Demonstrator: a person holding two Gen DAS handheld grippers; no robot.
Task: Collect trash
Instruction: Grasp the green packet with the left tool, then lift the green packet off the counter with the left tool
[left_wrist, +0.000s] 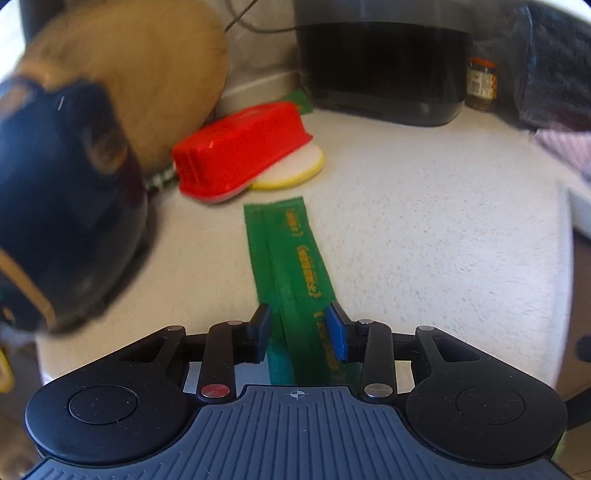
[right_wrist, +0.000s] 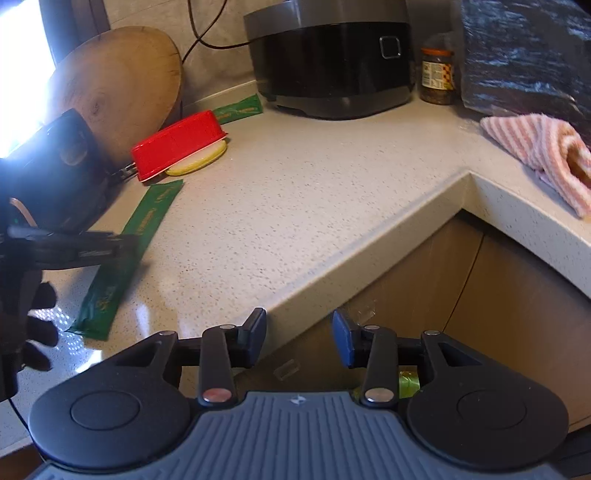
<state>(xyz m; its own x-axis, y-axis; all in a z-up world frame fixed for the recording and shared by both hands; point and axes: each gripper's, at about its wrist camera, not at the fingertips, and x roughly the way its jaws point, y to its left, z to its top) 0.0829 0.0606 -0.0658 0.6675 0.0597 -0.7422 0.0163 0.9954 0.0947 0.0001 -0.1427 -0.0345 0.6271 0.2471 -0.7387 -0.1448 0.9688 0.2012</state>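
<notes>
Left wrist view: my left tool (left_wrist: 301, 332) straddles a green wrapper (left_wrist: 291, 251) on the bench (left_wrist: 424, 221), pads apart. My right tool (right_wrist: 299, 338) hangs apart, empty, off the bench edge.

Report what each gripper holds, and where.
Right gripper: nothing. The left gripper has its fingers astride the green wrapper about mid-length, one at each long edge; whether they pinch it cannot be told.
</notes>
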